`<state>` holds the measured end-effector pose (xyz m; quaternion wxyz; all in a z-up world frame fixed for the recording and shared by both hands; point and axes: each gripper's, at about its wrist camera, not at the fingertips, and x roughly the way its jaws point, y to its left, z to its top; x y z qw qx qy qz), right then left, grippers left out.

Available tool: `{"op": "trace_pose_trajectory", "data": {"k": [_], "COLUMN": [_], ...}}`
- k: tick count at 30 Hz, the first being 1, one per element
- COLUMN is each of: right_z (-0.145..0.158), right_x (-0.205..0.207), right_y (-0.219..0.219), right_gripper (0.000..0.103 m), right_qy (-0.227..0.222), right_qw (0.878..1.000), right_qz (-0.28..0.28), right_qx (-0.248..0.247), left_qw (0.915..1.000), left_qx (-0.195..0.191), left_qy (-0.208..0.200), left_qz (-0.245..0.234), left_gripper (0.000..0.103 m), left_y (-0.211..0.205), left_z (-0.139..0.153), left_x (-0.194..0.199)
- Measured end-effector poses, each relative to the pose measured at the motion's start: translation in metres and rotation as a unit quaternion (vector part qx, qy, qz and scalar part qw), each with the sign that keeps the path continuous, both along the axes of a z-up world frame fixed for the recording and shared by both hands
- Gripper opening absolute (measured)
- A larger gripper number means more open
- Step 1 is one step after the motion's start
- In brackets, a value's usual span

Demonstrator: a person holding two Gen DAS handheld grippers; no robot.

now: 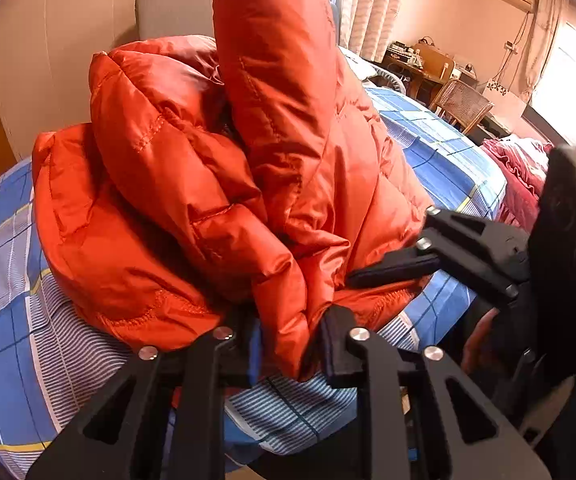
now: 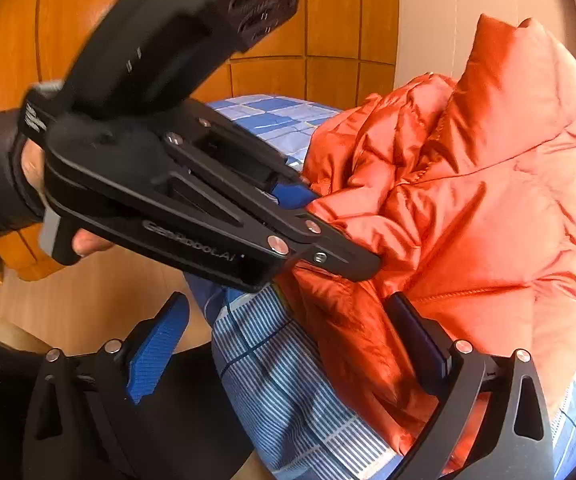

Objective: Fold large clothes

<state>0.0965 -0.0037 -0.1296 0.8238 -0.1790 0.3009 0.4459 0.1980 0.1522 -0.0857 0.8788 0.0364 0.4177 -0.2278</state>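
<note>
The bed (image 1: 16, 280), covered in a blue, white and grey checked sheet, is filling most of both views, and the orange puffer jacket (image 1: 192, 184) is sitting bunched up on it near the edge closest to you, with one sleeve or panel standing up tall toward the top of the left wrist view. Behind it, a wooden chair (image 1: 462, 102) and a cluttered desk (image 1: 420, 60) are standing by the curtained window, and a red ruffled fabric (image 1: 516, 172) is lying off to the right.

You are holding the left gripper (image 1: 288, 344) low at the jacket's near edge, and it is pinching a hanging fold of the orange fabric between its fingers. In the right wrist view the same left gripper (image 2: 328, 236) is reaching in from the left, its tips buried in the jacket's edge.

Your right gripper (image 2: 288, 336) is standing spread wide, with its blue-padded left finger (image 2: 156, 344) hanging off the bed and its right finger (image 2: 420, 332) touching the lower hem of the jacket, gripping nothing.
</note>
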Motion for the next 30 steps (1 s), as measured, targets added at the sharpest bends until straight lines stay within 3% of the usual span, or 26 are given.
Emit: {"op": "trace_pose_trajectory", "data": {"k": [11, 22, 28, 30], "right_z": [0.013, 0.026, 0.029, 0.031], "right_x": [-0.002, 0.026, 0.032, 0.034], "right_y": [-0.005, -0.023, -0.027, -0.028], "right_gripper": [0.099, 0.099, 0.099, 0.094], "right_qy": [-0.010, -0.034, -0.038, -0.035], "right_qw": [0.998, 0.991, 0.990, 0.991], "right_qz": [-0.037, -0.107, -0.111, -0.100], "right_qx": [-0.041, -0.070, -0.082, -0.087], "left_qw": [0.9993, 0.9998, 0.9993, 0.9990], "left_qx": [0.022, 0.001, 0.013, 0.014], "left_qy": [-0.024, -0.016, -0.017, -0.013], "left_qz": [-0.020, -0.008, -0.030, -0.041], "left_gripper": [0.018, 0.018, 0.018, 0.018], "left_y": [0.020, 0.025, 0.023, 0.026], "left_z": [-0.009, -0.023, -0.029, -0.026], "left_x": [-0.004, -0.002, -0.001, 0.003]}}
